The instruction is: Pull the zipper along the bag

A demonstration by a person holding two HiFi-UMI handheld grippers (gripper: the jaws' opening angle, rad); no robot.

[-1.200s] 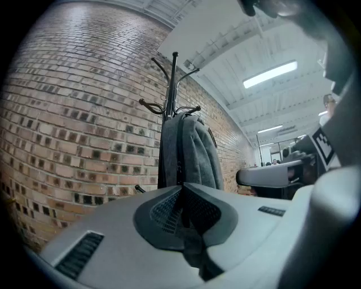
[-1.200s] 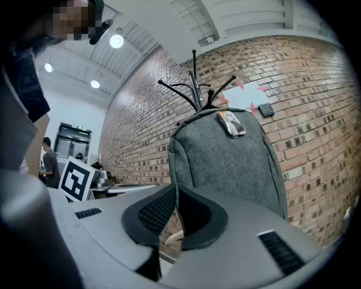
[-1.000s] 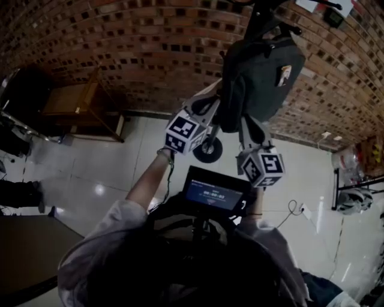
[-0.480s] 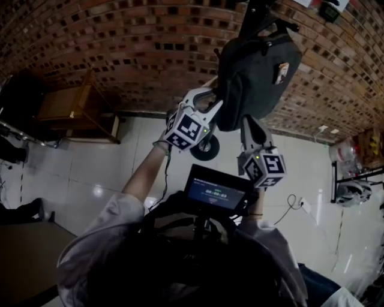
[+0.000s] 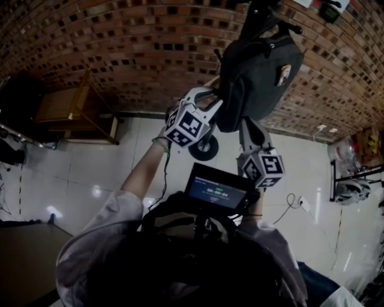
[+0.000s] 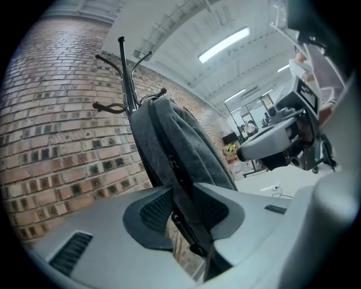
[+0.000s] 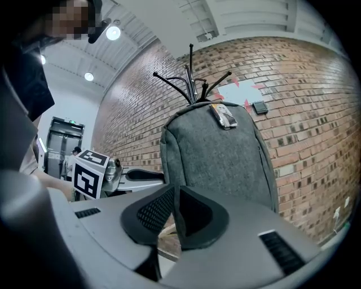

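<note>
The grey felt backpack (image 5: 258, 72) hangs from a black metal coat stand (image 5: 259, 18) in front of a red brick wall (image 5: 120, 48), well clear of the floor. Both tools are raised to its lower part.

The left gripper (image 5: 215, 103) is at the backpack's side edge. In the left gripper view, its jaws are drawn narrow on the black zipper line (image 6: 172, 166) that runs down that edge. The dark strip passes straight between the pads and a small dark piece hangs just under them, which is probably the pull tab, though this cannot be told for sure.

The right gripper (image 5: 246, 123) is at the backpack's bottom edge. In the right gripper view, its pads meet right at the hem, and I judge they pinch the fabric to steady it.

So the step in hand looks like the start of the pull — the grip is made and the backpack is braced, but the travel along the zipper is not yet done.

The next move calls for a steady draw of the left gripper along the zipper's curve, in line with the teeth rather than away from them. The right gripper should keep the fabric taut, or the hanging backpack may swing or slip off its hook.
</note>
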